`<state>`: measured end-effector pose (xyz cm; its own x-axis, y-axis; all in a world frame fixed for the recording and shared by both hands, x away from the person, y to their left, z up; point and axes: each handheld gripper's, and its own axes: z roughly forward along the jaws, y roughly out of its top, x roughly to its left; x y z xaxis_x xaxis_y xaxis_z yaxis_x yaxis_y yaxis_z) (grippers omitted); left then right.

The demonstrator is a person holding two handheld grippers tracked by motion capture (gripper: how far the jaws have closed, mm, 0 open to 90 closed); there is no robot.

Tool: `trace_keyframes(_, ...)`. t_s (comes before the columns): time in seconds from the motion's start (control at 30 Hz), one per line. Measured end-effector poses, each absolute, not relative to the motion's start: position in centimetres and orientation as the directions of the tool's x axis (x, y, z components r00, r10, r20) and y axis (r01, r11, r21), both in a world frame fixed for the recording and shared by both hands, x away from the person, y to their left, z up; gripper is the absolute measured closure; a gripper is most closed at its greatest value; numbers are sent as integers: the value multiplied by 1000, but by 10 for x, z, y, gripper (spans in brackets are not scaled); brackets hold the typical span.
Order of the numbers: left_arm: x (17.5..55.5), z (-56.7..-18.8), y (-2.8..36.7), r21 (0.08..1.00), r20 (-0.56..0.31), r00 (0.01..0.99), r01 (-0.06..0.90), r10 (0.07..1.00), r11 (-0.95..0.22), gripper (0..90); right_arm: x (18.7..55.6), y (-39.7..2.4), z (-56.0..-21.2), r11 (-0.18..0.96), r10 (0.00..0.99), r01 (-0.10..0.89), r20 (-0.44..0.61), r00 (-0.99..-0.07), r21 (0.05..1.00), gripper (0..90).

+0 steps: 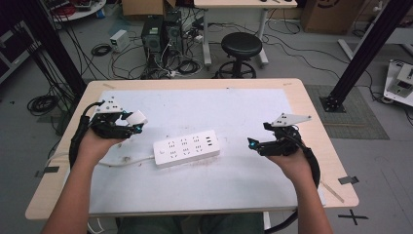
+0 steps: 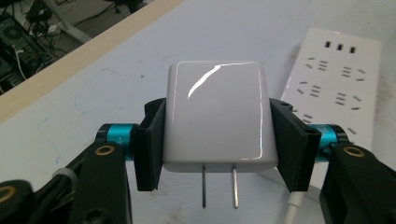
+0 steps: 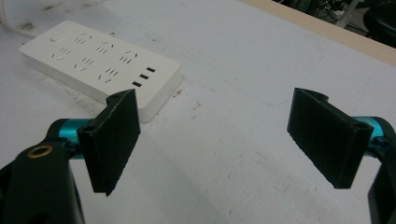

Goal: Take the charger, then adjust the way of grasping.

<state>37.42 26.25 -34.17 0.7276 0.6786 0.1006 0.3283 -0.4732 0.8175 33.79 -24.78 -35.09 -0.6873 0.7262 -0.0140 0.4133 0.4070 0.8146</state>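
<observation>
White charger (image 2: 217, 116) clamped between the jaws of the left tool (image 1: 130, 123), prongs pointed back at the hand, held above the bench (image 1: 253, 180) at 9 o'clock of the power strip (image 1: 186, 147), right tool (image 3: 215, 140) held apart and empty at 3 o'clock of the strip

charger (image 2: 217, 116) – glossy white | power strip (image 1: 186, 147) – white | fingers (image 3: 114, 140) – black

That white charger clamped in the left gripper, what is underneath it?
Two metal prongs stick out of the charger held by the left gripper, over the white table mat. Its two side faces are covered by the black pads.
</observation>
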Motion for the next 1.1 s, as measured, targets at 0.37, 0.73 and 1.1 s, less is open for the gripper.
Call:
trace_keyframes(0.37,358,-333,259,830,99,777,280,621,-483,425,335,-248,-349,411,727,419,-13,-687,810,175)
trace_keyframes(0.73,345,-331,247,838,124,822,213,555,-503,425,336,-244,-347,416,715,419,-6,-699,807,175)
trace_keyframes(1.1,334,-346,213,841,142,889,123,434,-527,425,326,-223,-343,443,670,410,10,-743,797,175)
